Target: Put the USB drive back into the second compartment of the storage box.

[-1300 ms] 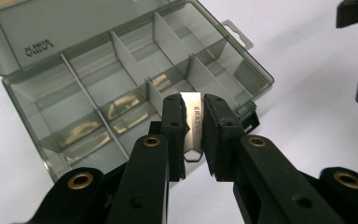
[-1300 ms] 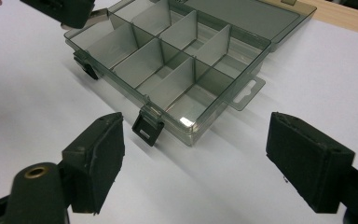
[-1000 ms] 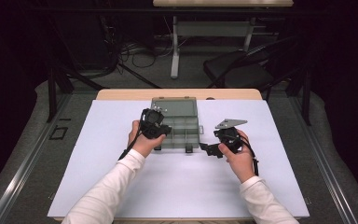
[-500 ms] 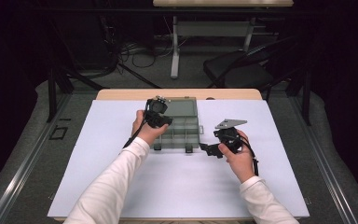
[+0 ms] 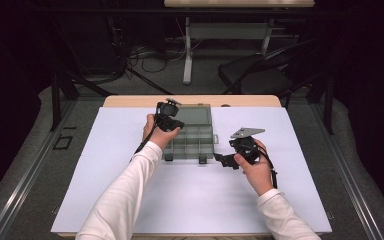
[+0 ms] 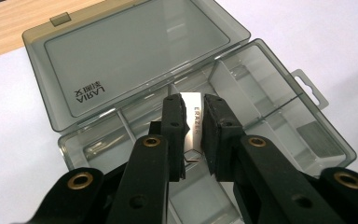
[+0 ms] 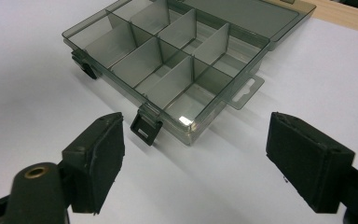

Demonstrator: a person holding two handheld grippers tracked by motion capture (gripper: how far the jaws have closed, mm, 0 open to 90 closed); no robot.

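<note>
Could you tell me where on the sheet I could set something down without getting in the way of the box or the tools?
The white sheet is bare left of the open organizer box, and right of the right tool up to the sheet's edge. The near strip between the sleeves is also free. The middle is crowded: the left tool holds an eraser over the box.

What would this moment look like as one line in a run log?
left tool: shut on eraser, over open compartment box | right tool: open, empty, beside box | lid: laid flat
</note>
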